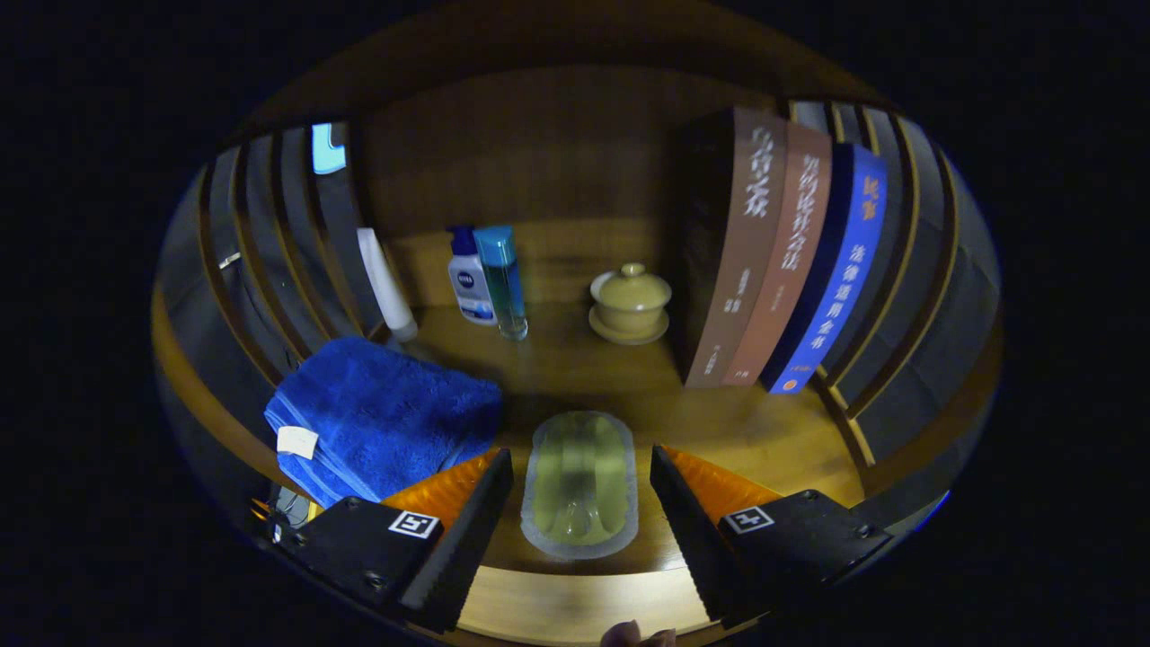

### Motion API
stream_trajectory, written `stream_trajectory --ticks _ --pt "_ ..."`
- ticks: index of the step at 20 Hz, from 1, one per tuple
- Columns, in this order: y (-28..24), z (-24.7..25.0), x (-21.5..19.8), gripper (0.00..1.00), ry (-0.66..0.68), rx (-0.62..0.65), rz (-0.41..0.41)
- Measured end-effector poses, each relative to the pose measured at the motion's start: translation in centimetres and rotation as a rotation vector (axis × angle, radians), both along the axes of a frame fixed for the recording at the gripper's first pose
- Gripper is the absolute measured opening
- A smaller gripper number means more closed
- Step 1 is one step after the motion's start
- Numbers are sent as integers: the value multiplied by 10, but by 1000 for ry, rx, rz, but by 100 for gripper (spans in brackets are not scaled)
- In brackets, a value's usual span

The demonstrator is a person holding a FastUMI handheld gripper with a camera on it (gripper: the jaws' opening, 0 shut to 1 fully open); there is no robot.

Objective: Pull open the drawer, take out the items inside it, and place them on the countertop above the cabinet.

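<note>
Tongs point(575, 530) stand apart, fingers spread wide and clamped on nothing. Between the fingers lies a clear pack point(579, 485) with a pale green thing inside, flat on the wooden bench point(764, 440); neither finger touches it. A fingertip point(638, 636) of the person shows at the near edge, just below the pack.

Left of the pack, near the left finger, a folded blue towel point(386, 418) rests on the bench, a small white tag at its near corner. Beyond the towel a white tube point(386, 283) leans against the slatted left wall point(260, 261). Next to it, farther back, two bottles stand upright and touch: a white bottle point(471, 283) with a blue cap, and a clear blue bottle point(503, 279) just to its right.

Beyond the pack, towards the back, a yellowish lidded cup point(631, 301) sits on its saucer, apart from the bottles. Right of the cup three books stand upright, side by side and touching: a dark brown book point(737, 243), a reddish-brown book point(791, 261) and a blue book point(840, 279). The blue one stands against the slatted right wall point(925, 296). A plain wooden back panel point(539, 144) closes the space behind the bottles and cup. Whether the drawer is in sight I cannot tell.
</note>
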State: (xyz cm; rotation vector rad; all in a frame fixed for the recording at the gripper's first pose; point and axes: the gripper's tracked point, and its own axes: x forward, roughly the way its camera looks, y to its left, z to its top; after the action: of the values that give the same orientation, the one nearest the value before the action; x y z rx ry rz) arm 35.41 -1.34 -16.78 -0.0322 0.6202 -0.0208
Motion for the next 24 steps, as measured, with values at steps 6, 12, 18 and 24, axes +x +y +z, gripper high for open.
stream_trajectory --ticks 6,12,18,24 --pt "33 60 -83 99 -241 60 128" --pt "36 91 -172 99 -500 36 120" --pt "10 76 -248 98 -651 72 32" --pt "0 44 -282 98 -650 47 25"
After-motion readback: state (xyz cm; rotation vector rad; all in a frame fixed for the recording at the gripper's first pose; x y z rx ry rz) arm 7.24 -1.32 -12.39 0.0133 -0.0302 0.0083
